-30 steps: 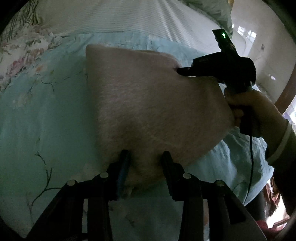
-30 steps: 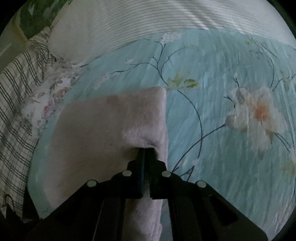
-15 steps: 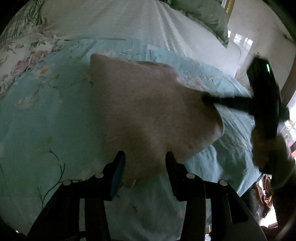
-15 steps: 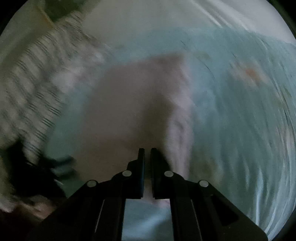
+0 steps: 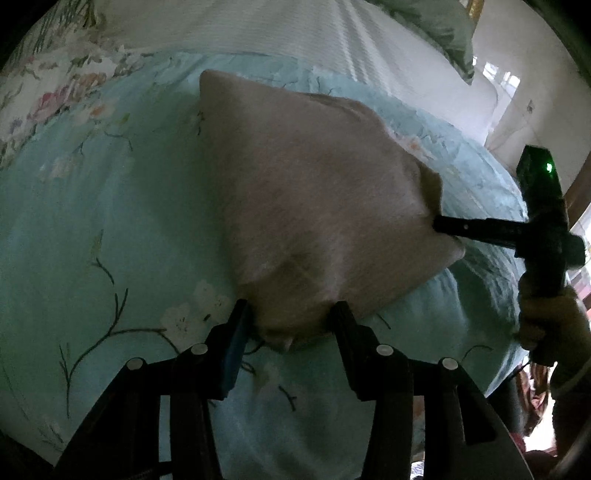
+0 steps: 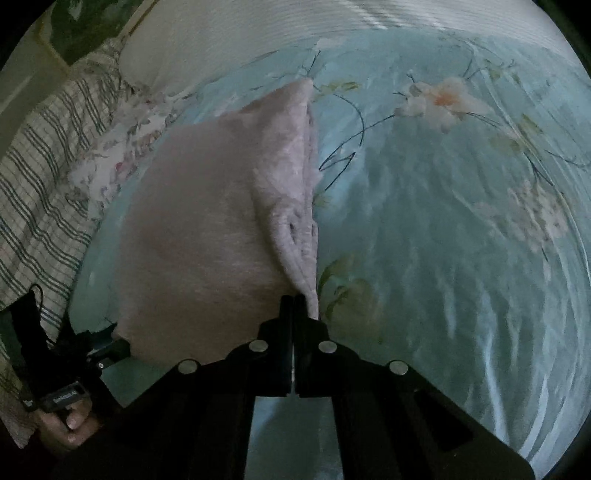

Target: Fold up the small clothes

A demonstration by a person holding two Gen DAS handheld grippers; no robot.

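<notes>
A pale pink fleecy garment [image 5: 314, 206] lies folded on the light blue floral bedspread [image 5: 92, 229]. My left gripper [image 5: 290, 325] is open, its jaws standing either side of the garment's near corner. My right gripper [image 6: 293, 302] is shut on the garment's near right corner and holds that edge [image 6: 299, 192] lifted off the bed. The right gripper also shows in the left wrist view [image 5: 443, 223], pinching the garment's right corner. The left gripper shows at the lower left of the right wrist view [image 6: 110, 350].
A white striped pillow [image 5: 240, 29] lies beyond the garment. A plaid cloth [image 6: 40, 177] and a floral sheet [image 6: 110, 158] lie to the left. The bed's edge falls away at the right [image 5: 517, 295].
The right gripper has pulled its corner of the garment up and toward the near side. The left gripper's jaws have stayed open around the near corner.
</notes>
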